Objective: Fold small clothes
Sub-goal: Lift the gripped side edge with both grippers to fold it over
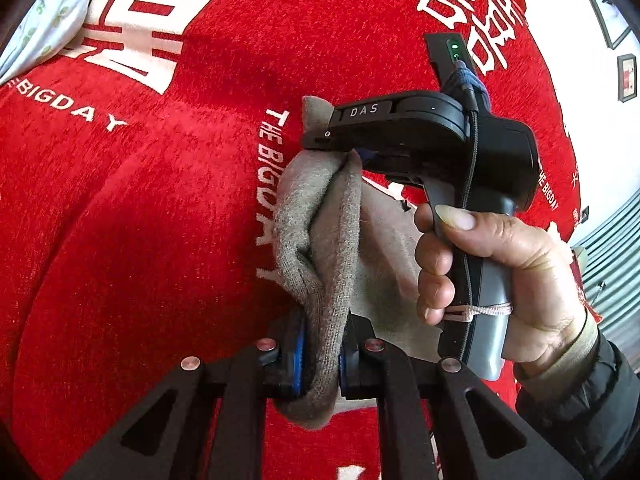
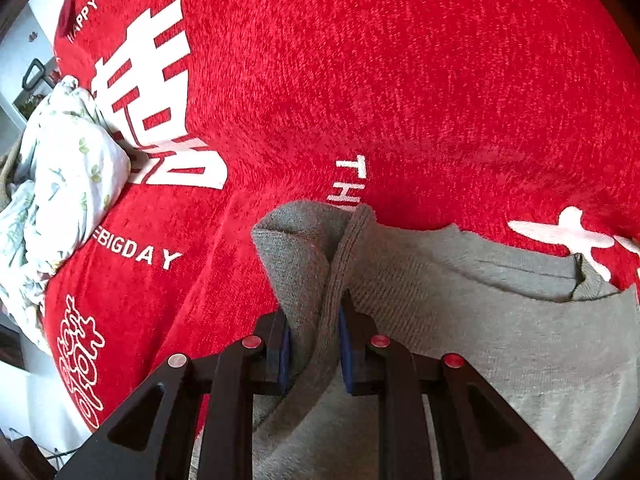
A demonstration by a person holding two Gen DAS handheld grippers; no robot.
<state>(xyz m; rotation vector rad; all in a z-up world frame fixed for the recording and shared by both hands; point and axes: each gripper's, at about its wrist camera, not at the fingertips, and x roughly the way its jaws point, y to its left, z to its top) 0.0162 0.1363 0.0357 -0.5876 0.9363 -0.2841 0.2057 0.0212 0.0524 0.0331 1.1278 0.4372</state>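
Up close, the left gripper [image 1: 322,360] has its blue-padded fingers [image 1: 298,360] clamped tight on a bunched ridge of the grey knit garment [image 1: 324,248], which is soft, fuzzy and ribbed along the pinched fold. The right gripper [image 2: 316,356] is pinched the same way on another gathered fold of that garment [image 2: 460,340], blue pads [image 2: 345,356] pressing the cloth from both sides. From the right wrist view the rest of it spreads flat to the right, with a seamed edge and a small notch further over. In the left wrist view the person's hand [image 1: 492,280] wraps the right tool's black handle, dark sleeve [image 1: 592,408] at the wrist, just beyond the lifted cloth. It all sits on a plush red blanket [image 2: 400,80] with white characters and lettering, and there's loads of bare red room beyond and to the left. Way out at the left edge lies a crumpled white floral cloth [image 2: 68,184], well apart from the garment.
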